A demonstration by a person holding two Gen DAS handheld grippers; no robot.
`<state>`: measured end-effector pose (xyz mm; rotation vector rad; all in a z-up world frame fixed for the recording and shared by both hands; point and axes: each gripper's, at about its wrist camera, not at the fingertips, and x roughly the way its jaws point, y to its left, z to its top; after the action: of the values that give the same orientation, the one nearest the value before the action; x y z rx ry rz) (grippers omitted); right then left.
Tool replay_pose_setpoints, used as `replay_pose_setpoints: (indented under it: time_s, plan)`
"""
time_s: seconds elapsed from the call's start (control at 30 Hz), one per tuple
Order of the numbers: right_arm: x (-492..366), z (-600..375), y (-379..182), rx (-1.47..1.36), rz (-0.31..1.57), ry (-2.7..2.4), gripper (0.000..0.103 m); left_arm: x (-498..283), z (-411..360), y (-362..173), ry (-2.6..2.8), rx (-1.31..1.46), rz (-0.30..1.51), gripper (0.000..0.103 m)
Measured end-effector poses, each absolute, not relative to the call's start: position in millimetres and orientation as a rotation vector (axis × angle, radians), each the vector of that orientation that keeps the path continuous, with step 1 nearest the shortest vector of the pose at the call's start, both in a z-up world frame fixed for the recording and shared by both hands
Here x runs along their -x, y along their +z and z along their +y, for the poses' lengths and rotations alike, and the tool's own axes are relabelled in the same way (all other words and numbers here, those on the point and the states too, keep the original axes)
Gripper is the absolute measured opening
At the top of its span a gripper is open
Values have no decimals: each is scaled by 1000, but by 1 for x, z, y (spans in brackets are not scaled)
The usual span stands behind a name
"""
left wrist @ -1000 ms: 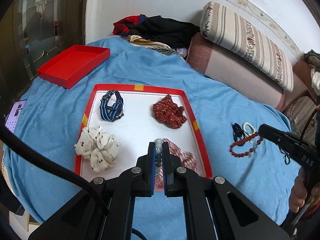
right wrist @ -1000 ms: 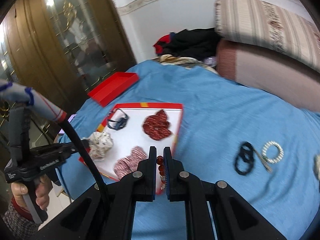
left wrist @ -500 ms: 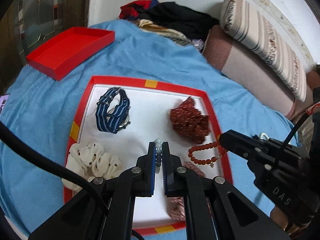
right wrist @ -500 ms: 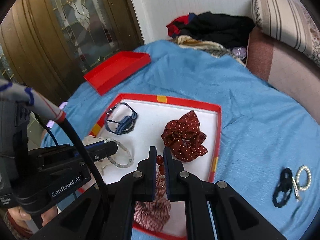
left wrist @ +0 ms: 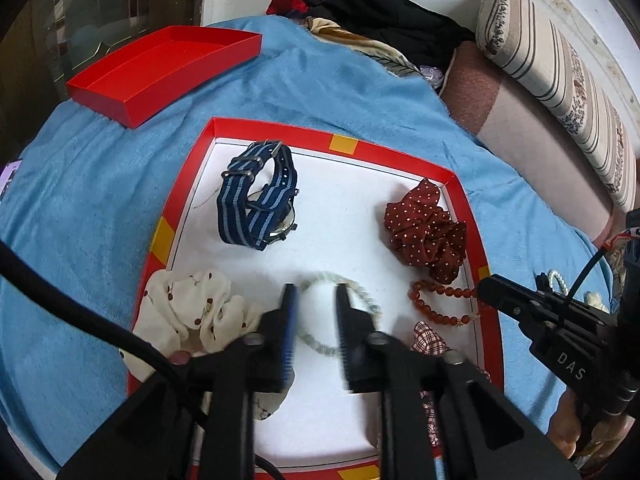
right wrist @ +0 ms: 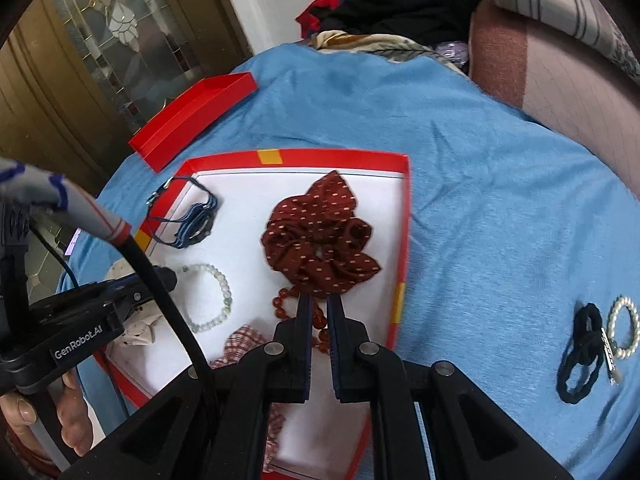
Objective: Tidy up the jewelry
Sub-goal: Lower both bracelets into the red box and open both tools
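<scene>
Left wrist view: the pale green bead bracelet (left wrist: 344, 312) lies flat on the white floor of the red-rimmed tray (left wrist: 460, 192), and the left gripper (left wrist: 316, 300) hangs over it with its fingers spread apart, one on each side of the loop's near part, gripping nothing. Just right of it lies the red bead bracelet (left wrist: 440, 300), its right end at the tip of the right gripper (left wrist: 486, 286), which reaches in over the tray's right rim. In the right wrist view the right gripper (right wrist: 318, 308) has its fingers drawn close with a narrow gap, the red bead bracelet (right wrist: 296, 304) running between them; whether the pads actually pinch the beads I cannot tell. Touching those beads on the far side sits the dark red dotted scrunchie (left wrist: 428, 232). A navy striped watch strap (left wrist: 260, 204) rests in the tray's far left part, a cream cherry-print scrunchie (left wrist: 192, 312) lies over the left rim beside the left gripper, and a red plaid scrunchie (left wrist: 430, 342) shows near the right finger. The tray sits on a blue blanket (left wrist: 100, 200). Farther left on it stands an open red box lid (left wrist: 160, 64). Well right of the tray, the right wrist view shows a black hair tie (right wrist: 582, 356) touching a white pearl bracelet (right wrist: 624, 332).
</scene>
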<state>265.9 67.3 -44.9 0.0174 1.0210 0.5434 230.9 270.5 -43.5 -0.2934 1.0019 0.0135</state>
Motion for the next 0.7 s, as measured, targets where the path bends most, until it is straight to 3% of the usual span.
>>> replay_pose_setpoints:
  time_s: [0.13,0.37,0.5,0.7]
  plan:
    - [-258,53,-35,-25,980,524,41,-226,269,-34,26,296,984,32]
    - [-221,42,-61,89,1050,503,41,-199,270,-8,70,283,927,43]
    - [-207,50,-85,177,1108,444,23,-173,276,5,96,305,904,44]
    - [-197,53,-87,190,1170,392,22,-144,279,18,125,274,887,44]
